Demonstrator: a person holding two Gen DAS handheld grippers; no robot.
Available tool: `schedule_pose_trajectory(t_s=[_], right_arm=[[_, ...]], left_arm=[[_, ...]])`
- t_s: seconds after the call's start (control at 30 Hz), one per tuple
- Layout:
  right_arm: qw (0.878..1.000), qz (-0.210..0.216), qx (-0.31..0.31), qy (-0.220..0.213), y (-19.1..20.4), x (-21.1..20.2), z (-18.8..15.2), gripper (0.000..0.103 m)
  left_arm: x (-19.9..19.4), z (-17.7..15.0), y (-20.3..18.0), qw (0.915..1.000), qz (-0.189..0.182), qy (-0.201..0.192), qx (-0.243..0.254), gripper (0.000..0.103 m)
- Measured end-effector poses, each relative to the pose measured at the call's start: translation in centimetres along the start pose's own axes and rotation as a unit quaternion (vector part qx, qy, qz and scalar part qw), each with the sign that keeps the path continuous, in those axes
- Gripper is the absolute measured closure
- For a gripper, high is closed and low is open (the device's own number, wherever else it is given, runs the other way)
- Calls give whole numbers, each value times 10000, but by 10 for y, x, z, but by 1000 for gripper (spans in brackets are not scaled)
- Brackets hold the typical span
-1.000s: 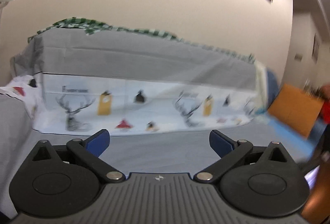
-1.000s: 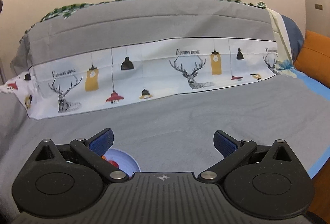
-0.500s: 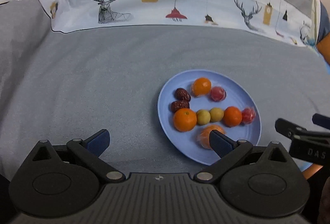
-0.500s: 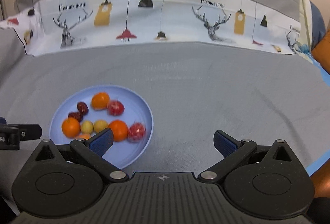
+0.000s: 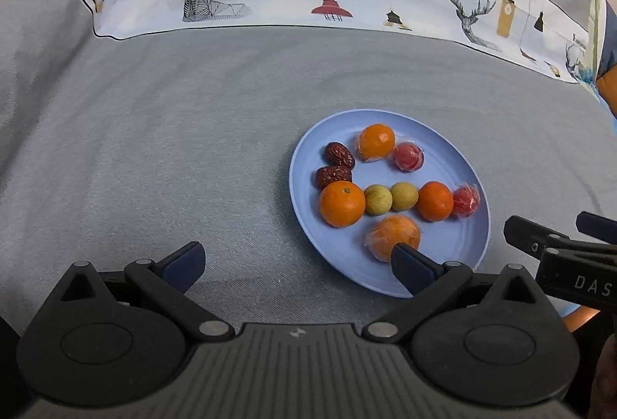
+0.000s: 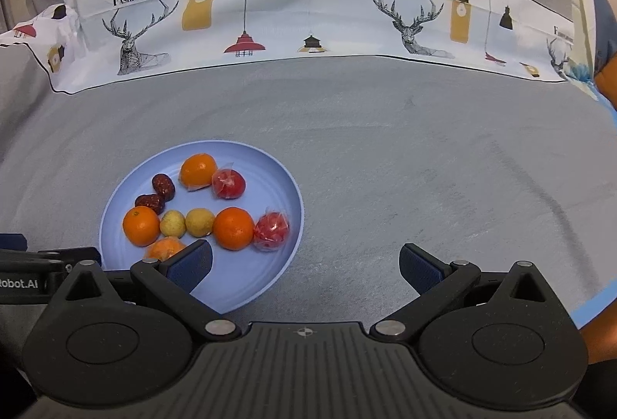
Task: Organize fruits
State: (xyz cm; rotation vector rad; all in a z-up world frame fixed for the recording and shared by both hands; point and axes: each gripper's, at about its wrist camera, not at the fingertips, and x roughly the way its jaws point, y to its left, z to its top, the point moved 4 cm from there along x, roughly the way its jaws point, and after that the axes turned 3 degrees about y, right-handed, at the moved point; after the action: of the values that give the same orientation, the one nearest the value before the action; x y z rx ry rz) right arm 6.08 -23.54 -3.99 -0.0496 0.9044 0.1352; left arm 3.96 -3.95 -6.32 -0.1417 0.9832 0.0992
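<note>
A light blue plate (image 5: 455, 157) (image 6: 270, 168) lies on a grey bedsheet and holds several fruits: bare oranges (image 5: 342, 203) (image 6: 233, 228), plastic-wrapped oranges (image 5: 393, 237) (image 6: 198, 170), two red dates (image 5: 338, 153) (image 6: 162, 186), two small yellow fruits (image 5: 403, 196) (image 6: 199, 222) and two wrapped red fruits (image 5: 408, 157) (image 6: 271, 231). My left gripper (image 5: 297, 263) is open and empty, near the plate's left front. My right gripper (image 6: 306, 266) is open and empty, at the plate's right front. Its tip shows in the left wrist view (image 5: 555, 245).
The grey sheet (image 5: 154, 133) spreads all around the plate. A white band printed with deer and lamps (image 6: 246, 18) runs across the back over a raised fold. An orange cushion (image 6: 607, 79) and blue cloth sit at the far right edge.
Both grippers tilted down from facing the wall and bedding a second ago; the plate of fruits came into view. Since half a second ago they moved slightly closer to it.
</note>
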Motion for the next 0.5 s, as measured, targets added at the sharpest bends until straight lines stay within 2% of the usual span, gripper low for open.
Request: schedule_pose_trajectory(t_s=[0.5], right_arm=[[9999,82,-93,11,5,-1,1,1]], left_arm=[[1,-2,-7,9999,-86,18,99,0]])
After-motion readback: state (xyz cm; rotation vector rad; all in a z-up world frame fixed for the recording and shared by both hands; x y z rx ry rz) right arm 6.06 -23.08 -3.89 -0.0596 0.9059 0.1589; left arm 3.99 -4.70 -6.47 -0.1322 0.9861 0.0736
